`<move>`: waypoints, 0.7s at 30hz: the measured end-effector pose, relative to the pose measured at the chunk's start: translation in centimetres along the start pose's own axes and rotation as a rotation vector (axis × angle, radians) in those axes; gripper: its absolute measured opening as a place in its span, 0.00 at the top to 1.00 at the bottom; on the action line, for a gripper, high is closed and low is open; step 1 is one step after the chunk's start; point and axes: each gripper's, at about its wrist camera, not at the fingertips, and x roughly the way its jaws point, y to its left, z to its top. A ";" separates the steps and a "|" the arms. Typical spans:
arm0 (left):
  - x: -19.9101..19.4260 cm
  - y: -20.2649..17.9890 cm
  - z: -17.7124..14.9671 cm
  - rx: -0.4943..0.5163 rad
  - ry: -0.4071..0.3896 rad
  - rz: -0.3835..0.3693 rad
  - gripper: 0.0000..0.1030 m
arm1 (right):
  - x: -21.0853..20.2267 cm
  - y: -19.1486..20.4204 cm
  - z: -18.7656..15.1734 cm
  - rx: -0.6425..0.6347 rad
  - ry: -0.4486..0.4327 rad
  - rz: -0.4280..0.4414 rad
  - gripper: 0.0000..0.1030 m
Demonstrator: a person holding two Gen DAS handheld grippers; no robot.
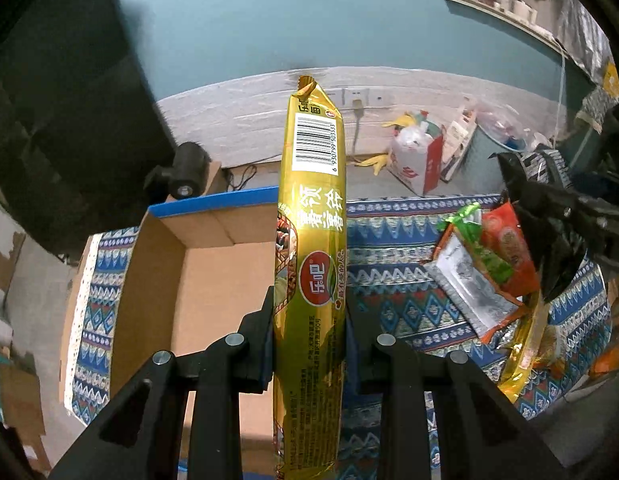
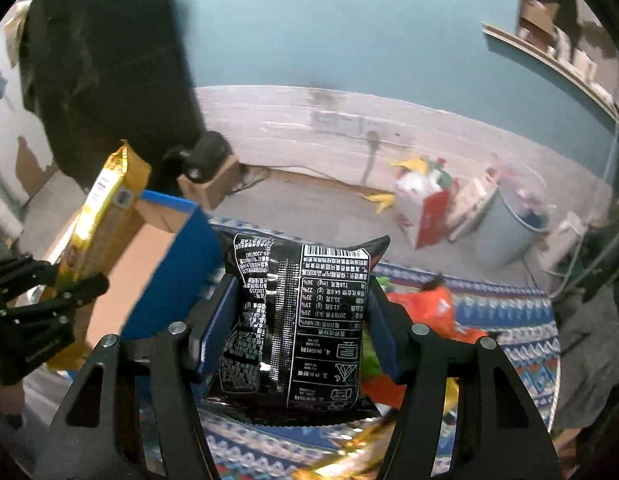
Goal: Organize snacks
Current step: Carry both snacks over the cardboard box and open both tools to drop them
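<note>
The left claw (image 1: 309, 320) is clamped on a long gold snack pack (image 1: 309, 240), held upright above the edge of an open cardboard box (image 1: 213, 280) with a blue rim. The pack's lower end runs out of the left wrist view. Its barcode reads 6 930799 503533; the red oval logo and large Chinese characters are sideways and hard to read. In the right wrist view the same gold pack (image 2: 105, 216) appears at the left, blurred, in the left claw (image 2: 65, 284).

The right claw (image 2: 297, 320) grips a black snack bag (image 2: 293, 320), back side facing the camera, with a barcode and a nutrition table printed upside down; the small text is illegible. The bag hides much of the patterned surface (image 2: 509, 320) beneath it. Orange, green and silver packets (image 1: 485, 264) lie piled on that cloth, partly covered by the right claw (image 1: 549, 248); their print is unreadable.
</note>
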 end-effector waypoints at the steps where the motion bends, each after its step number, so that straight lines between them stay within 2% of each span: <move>1: 0.0 0.6 -0.1 -0.009 0.001 0.003 0.73 | 0.3 1.0 0.2 -0.013 0.002 0.011 0.40; 8: 0.5 4.2 -0.7 -0.062 0.004 0.041 0.73 | 1.7 6.7 1.5 -0.081 0.015 0.072 0.40; 21: 2.8 10.3 -3.3 -0.182 0.079 0.085 0.73 | 6.3 15.0 2.3 -0.151 0.088 0.183 0.40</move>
